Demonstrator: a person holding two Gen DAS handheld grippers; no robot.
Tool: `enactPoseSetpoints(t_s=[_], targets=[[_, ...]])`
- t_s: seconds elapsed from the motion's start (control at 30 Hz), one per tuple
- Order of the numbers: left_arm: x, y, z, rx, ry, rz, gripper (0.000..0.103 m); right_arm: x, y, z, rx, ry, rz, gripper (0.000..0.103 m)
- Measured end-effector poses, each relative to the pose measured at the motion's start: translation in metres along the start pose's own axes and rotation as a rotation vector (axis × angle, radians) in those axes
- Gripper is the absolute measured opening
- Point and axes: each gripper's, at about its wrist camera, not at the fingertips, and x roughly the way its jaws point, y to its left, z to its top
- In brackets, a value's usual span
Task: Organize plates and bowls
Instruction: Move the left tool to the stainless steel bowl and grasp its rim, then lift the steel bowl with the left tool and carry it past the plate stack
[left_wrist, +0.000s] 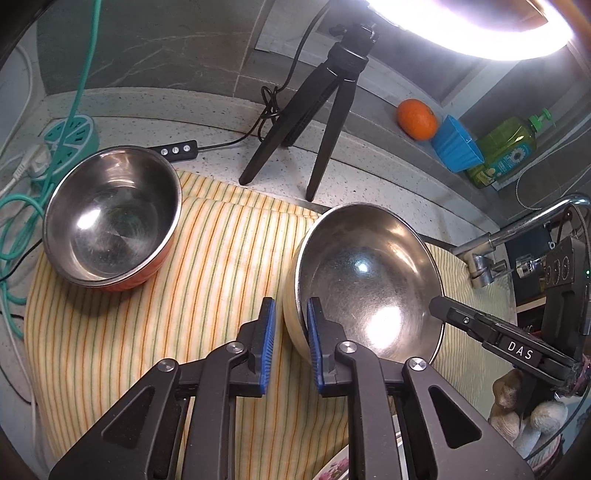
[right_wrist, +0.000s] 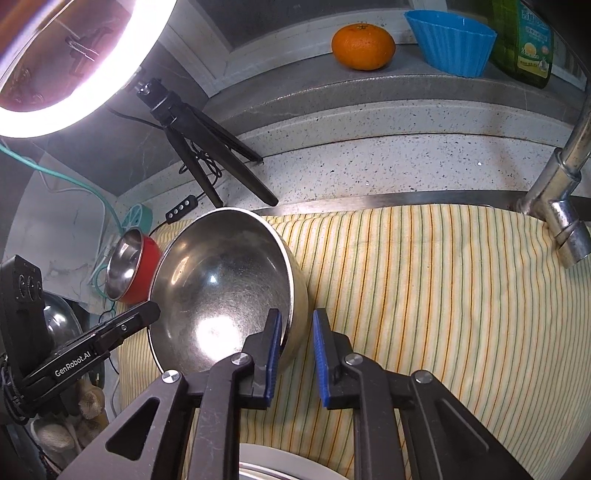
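In the left wrist view, the left gripper (left_wrist: 290, 332) is filling the bottom of the frame, its blue pads narrow and straddling the near rim of the cream-sided steel bowl (left_wrist: 364, 280): one pad is sitting inside the bowl, the other outside against the wall. It looks to be pinching the rim, though I cannot tell how firmly. The bowl is tipping, lower centre-right on the striped cloth (left_wrist: 207, 258). At the right edge the right gripper (left_wrist: 437, 308) is reaching onto the opposite rim. The red-sided bowl (left_wrist: 110, 218) is standing upright at middle left, well apart.

In the right wrist view, the right gripper (right_wrist: 295, 332) is framing the same bowl's (right_wrist: 221, 288) rim at lower centre, with one pad inside and the other outside; a sliver of gap seems to be showing by the outer pad. The left gripper (right_wrist: 149, 314) is biting the far rim at lower left. The red bowl (right_wrist: 133, 269) is sitting just behind, at middle left.

To do this lift well, I judge both grips should be seating deep on the rim before rising, and the hands should be moving together, keeping the bowl level, since thin polished steel is liable to slip from a shallow pinch.
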Motion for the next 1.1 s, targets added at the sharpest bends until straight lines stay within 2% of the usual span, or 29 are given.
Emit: enactPoseSetpoints(t_s=[0.13,0.7,1.1], targets=[[0.002,-0.004,0.0,0.016,0.001,0.0,0.009,0.003,0.003,0.001,-0.006,0.007,-0.004,0.01],[-0.002,-0.008,-0.003,0.031,0.003,-0.009,0.008,-0.003,0.0,-0.005,0.009,0.016,-0.01,0.009],[-0.011,-0.037,-0.015,0.072,-0.001,-0.041,0.008,-0.036,-0.015,-0.016,0.024,-0.018,-0.022,0.009]])
